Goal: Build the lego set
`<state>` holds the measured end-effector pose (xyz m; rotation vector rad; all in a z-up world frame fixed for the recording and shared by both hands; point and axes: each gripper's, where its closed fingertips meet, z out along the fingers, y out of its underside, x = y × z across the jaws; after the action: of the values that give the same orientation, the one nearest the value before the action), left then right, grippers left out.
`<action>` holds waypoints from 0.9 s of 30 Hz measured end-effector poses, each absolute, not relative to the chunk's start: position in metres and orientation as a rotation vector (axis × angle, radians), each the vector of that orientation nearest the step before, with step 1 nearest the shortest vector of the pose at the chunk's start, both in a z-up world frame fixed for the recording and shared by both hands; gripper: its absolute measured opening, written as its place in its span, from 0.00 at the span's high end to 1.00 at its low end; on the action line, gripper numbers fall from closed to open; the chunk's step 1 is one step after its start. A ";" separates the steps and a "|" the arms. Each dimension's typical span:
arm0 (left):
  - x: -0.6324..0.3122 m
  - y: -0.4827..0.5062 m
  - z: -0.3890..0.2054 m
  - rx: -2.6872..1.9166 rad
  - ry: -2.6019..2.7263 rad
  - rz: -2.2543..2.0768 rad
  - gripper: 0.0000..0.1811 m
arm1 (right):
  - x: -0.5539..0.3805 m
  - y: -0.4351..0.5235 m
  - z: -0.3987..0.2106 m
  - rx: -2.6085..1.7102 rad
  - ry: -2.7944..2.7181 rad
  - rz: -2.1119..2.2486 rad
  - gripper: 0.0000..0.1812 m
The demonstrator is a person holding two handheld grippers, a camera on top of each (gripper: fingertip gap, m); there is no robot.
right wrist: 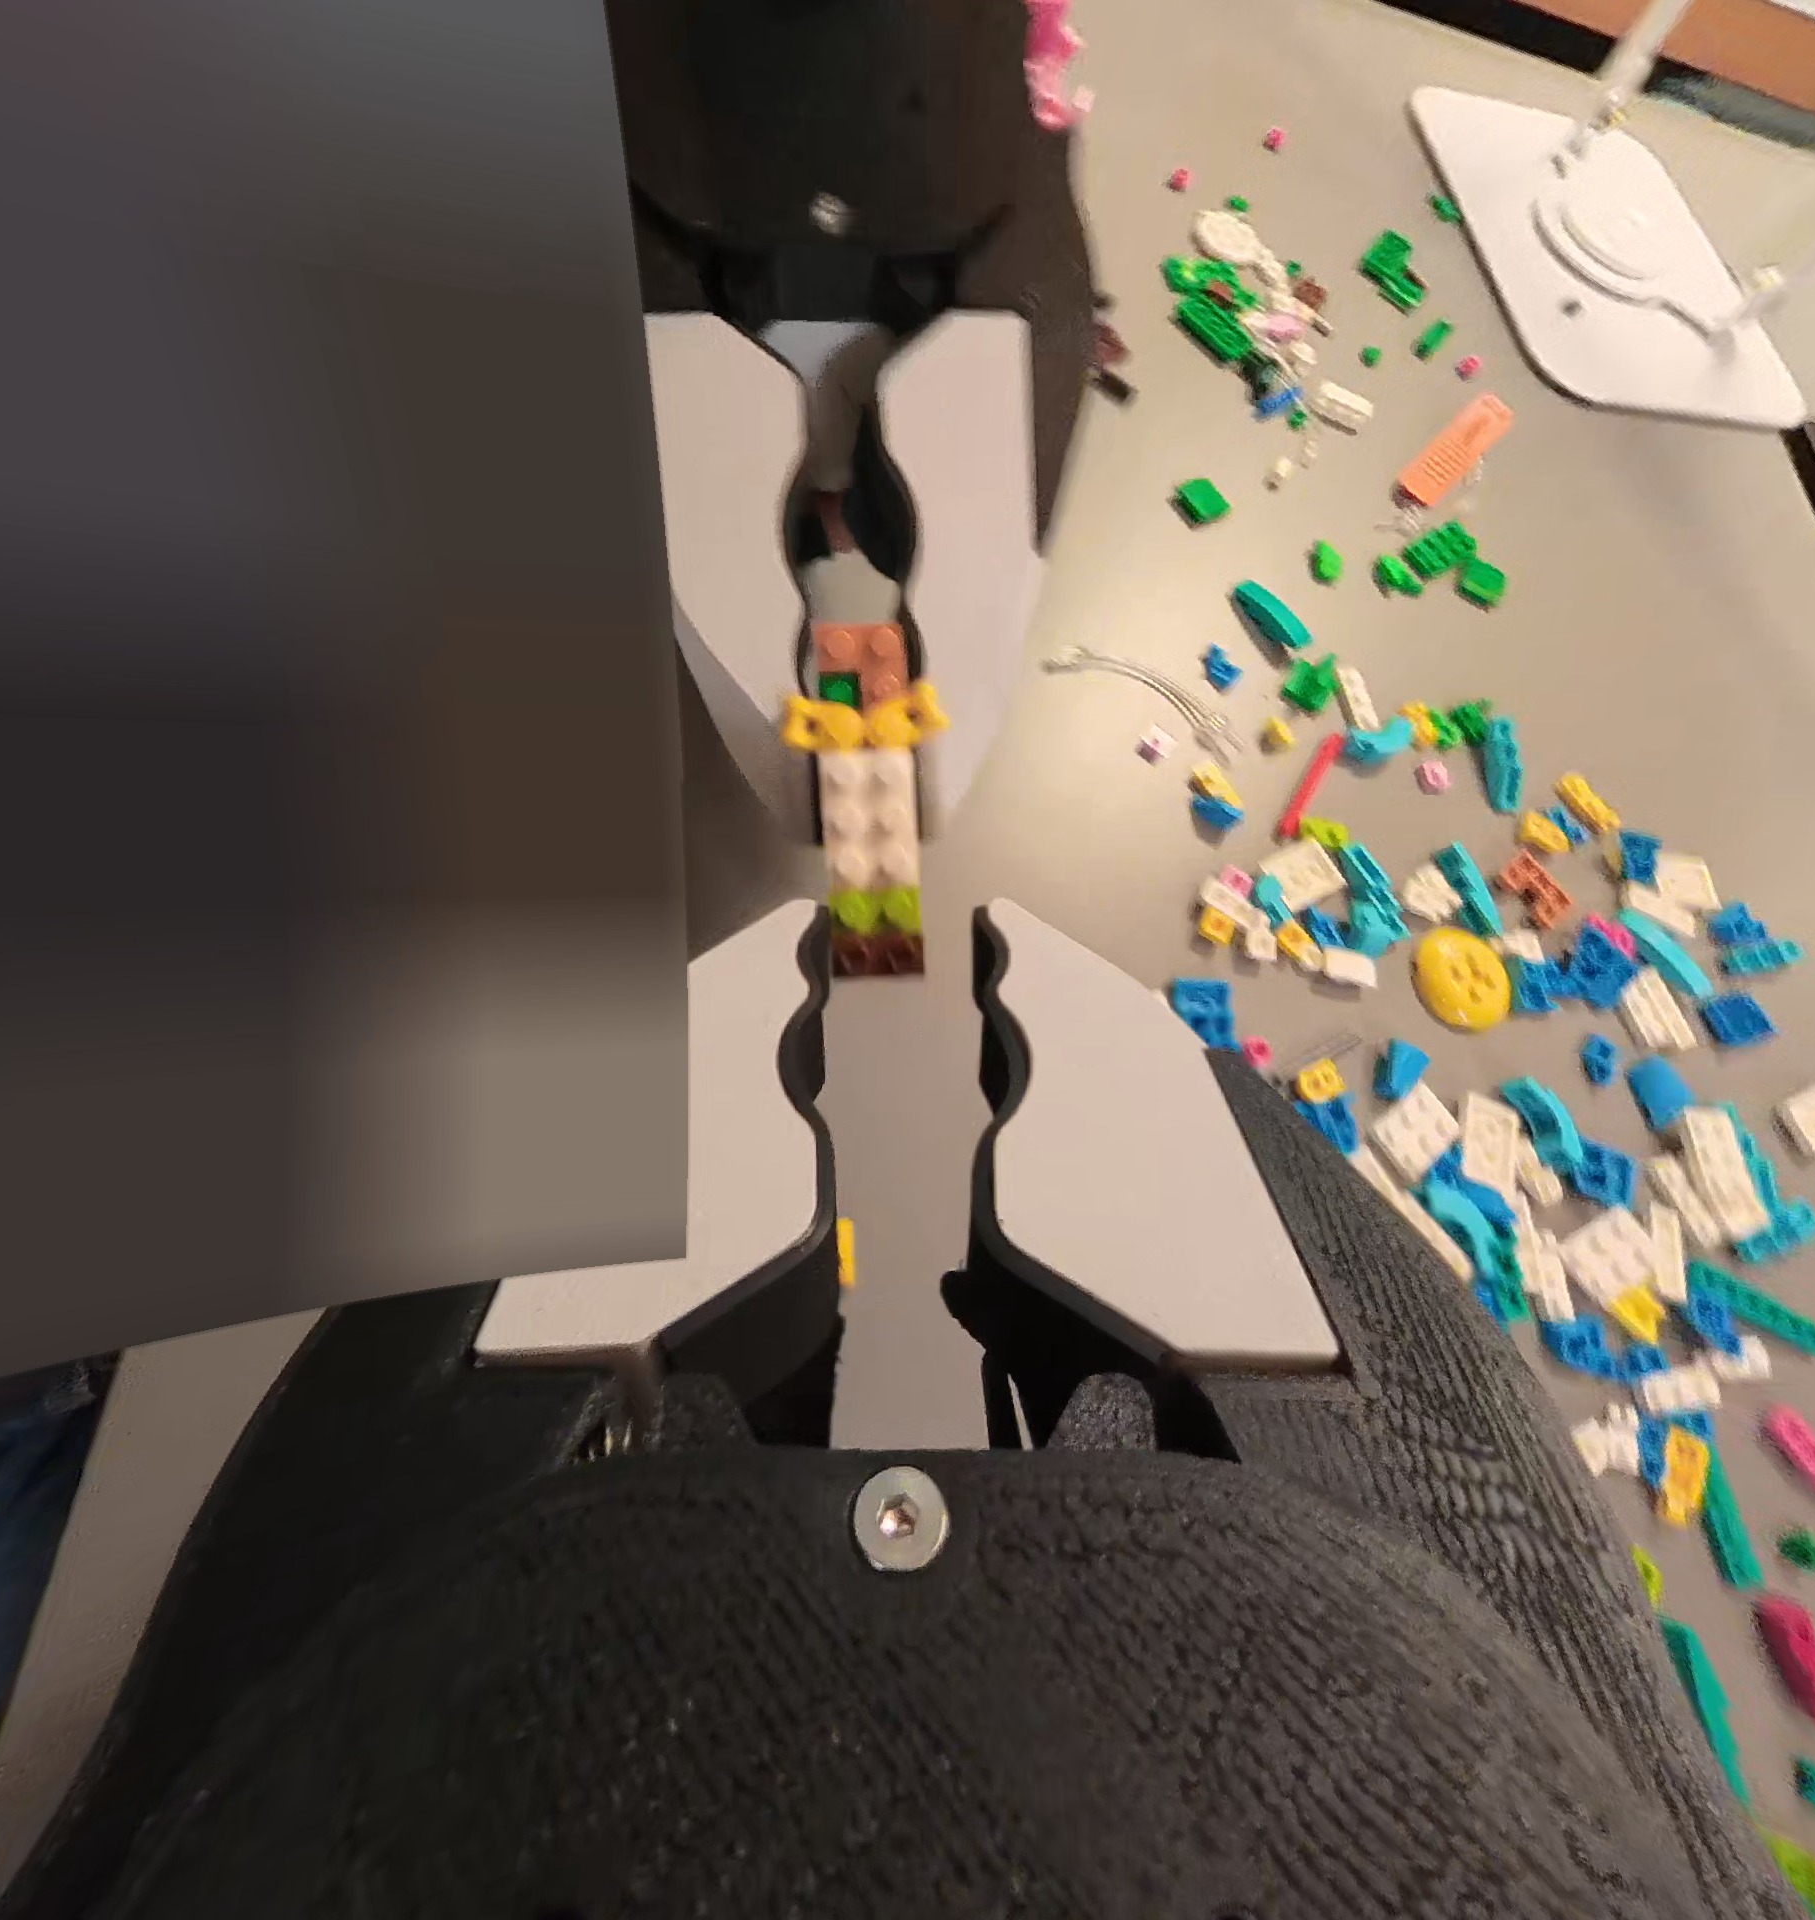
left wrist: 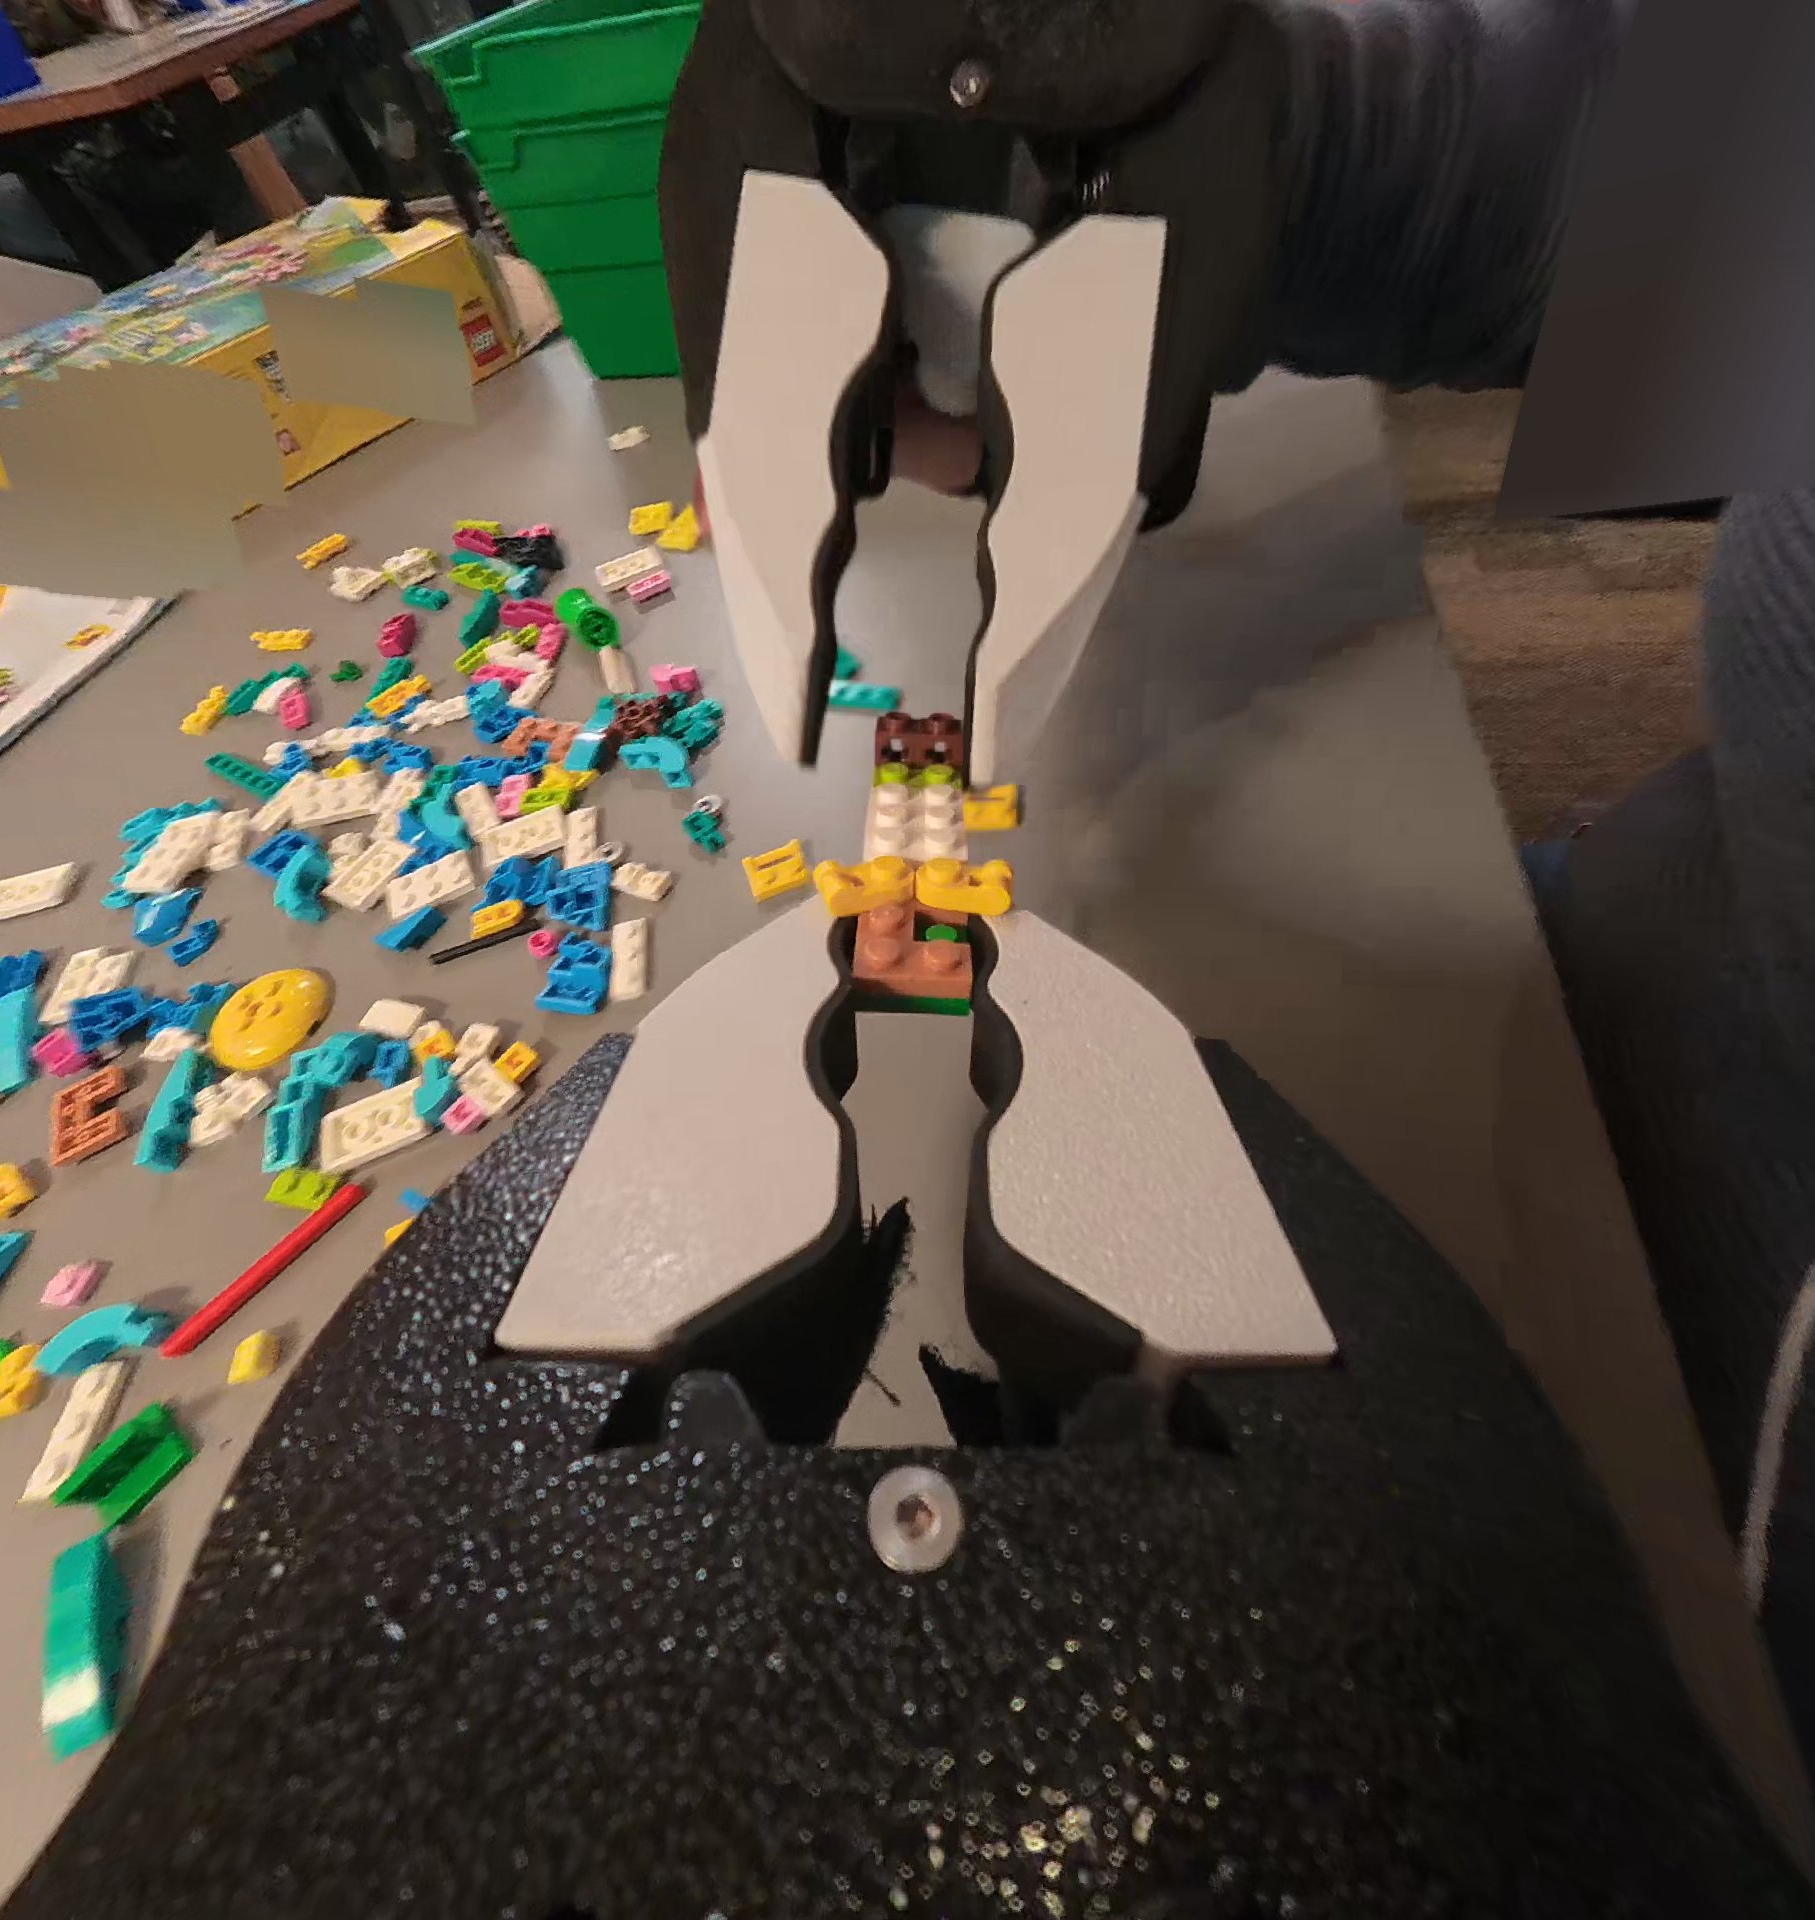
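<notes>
A long Lego assembly (left wrist: 918, 831) has a tan plate, yellow cross pieces, white bricks, a lime layer and a brown end. My left gripper (left wrist: 913, 935) is shut on its tan end and holds it just above the grey table (left wrist: 1246, 831). My right gripper (left wrist: 898, 769) faces it, open, with its fingers on either side of the brown end. In the right wrist view the right gripper (right wrist: 898, 914) stands open with the brown end of the assembly (right wrist: 872, 821) between its tips, close to the left finger. The left gripper (right wrist: 867, 686) grips the far tan end.
A wide pile of loose bricks (left wrist: 415, 831) covers the table to my left, with a yellow disc (left wrist: 264, 1018) and a red rod (left wrist: 264, 1268). A yellow box (left wrist: 363, 343), a booklet (left wrist: 9, 665) and green bins (left wrist: 581, 187) lie beyond. A white stand base (right wrist: 1609, 260), an orange tool (right wrist: 1454, 447) and green pieces (right wrist: 1246, 301) show in the right wrist view. My two grippers' fingertips are within a few centimetres of each other.
</notes>
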<state>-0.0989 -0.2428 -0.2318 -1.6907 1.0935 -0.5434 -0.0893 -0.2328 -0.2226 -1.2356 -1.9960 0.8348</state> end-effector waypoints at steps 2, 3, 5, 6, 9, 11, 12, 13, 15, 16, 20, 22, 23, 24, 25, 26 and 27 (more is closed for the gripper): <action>-0.107 -0.239 -0.235 -1.709 1.086 -0.508 0.91 | -0.083 -0.214 -0.228 -1.361 -1.953 0.860 0.86; -0.112 -0.237 -0.237 -1.722 1.079 -0.493 0.91 | -0.079 -0.204 -0.235 -1.435 -1.941 0.838 0.86; -0.118 -0.235 -0.244 -1.745 1.085 -0.456 0.91 | -0.069 -0.188 -0.253 -1.567 -1.959 0.741 0.86; -0.121 -0.233 -0.247 -1.751 1.085 -0.434 0.91 | -0.066 -0.184 -0.261 -1.620 -1.972 0.714 0.85; -0.124 -0.231 -0.251 -1.752 1.089 -0.414 0.91 | -0.065 -0.182 -0.274 -1.704 -1.978 0.712 0.86; -0.124 -0.232 -0.251 -1.741 1.107 -0.411 0.91 | -0.064 -0.179 -0.280 -1.659 -2.026 0.656 0.86; -0.125 -0.232 -0.251 -1.739 1.109 -0.408 0.91 | -0.063 -0.176 -0.282 -1.650 -2.044 0.631 0.86; -0.125 -0.232 -0.251 -1.735 1.111 -0.403 0.91 | -0.064 -0.175 -0.283 -1.655 -2.056 0.638 0.86; -0.125 -0.233 -0.252 -1.726 1.110 -0.407 0.91 | -0.068 -0.178 -0.283 -1.654 -2.068 0.703 0.87; -0.125 -0.234 -0.252 -1.722 1.109 -0.420 0.91 | -0.069 -0.178 -0.283 -1.654 -2.079 0.711 0.88; -0.123 -0.237 -0.250 -1.694 1.114 -0.435 0.91 | -0.070 -0.181 -0.290 -1.656 -2.137 0.688 0.89; -0.122 -0.237 -0.249 -1.682 1.115 -0.434 0.91 | -0.070 -0.193 -0.290 -1.647 -2.184 0.756 0.89; -0.123 -0.237 -0.248 -1.676 1.113 -0.433 0.91 | -0.070 -0.199 -0.289 -1.637 -2.213 0.787 0.90; -0.123 -0.237 -0.247 -1.673 1.111 -0.433 0.91 | -0.069 -0.200 -0.289 -1.631 -2.228 0.791 0.90; -0.123 -0.238 -0.247 -1.671 1.110 -0.436 0.91 | -0.069 -0.198 -0.288 -1.628 -2.227 0.776 0.90; -0.123 -0.238 -0.247 -1.671 1.111 -0.438 0.91 | -0.069 -0.193 -0.287 -1.625 -2.214 0.760 0.90; -0.123 -0.238 -0.247 -1.670 1.110 -0.439 0.91 | -0.071 -0.190 -0.286 -1.624 -2.199 0.758 0.90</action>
<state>-0.1227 -0.2379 -0.2466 -1.6701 1.1102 -0.4390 -0.0706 -0.1898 -0.2861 -1.6238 -2.1994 0.7579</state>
